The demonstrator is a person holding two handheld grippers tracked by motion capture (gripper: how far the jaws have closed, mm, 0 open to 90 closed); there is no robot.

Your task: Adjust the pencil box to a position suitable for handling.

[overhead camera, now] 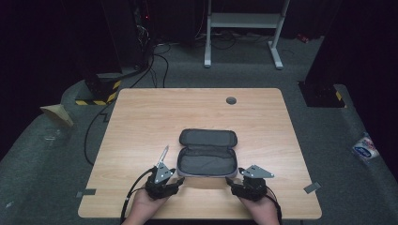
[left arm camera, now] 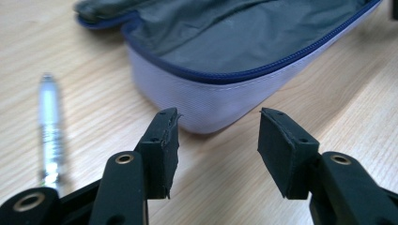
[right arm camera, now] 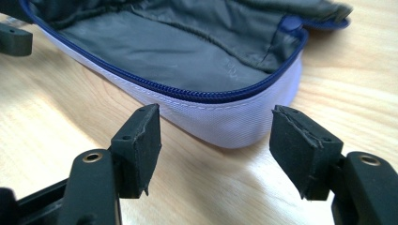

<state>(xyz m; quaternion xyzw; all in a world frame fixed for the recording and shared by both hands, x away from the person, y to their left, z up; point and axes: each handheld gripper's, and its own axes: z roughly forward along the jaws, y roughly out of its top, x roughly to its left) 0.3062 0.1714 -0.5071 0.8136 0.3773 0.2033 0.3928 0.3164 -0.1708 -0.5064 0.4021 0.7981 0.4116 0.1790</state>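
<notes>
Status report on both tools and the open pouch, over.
Left tool open, right tool open, at pouch near corners, not gripping. Pouch unzipped, flat. Pen left of it.

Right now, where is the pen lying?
In the high view the pen lies on the table, just left of the open pencil case, beyond the left hand-held gripper.

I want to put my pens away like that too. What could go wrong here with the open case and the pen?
1. The silver pen lies loose on the wooden table close beside the left tongs; a nudge might roll it away.
2. Both the left and the right tongs stand open at the near corners of the open grey fabric pencil case with the blue zipper. A push instead of a pinch could slide the case.
</notes>
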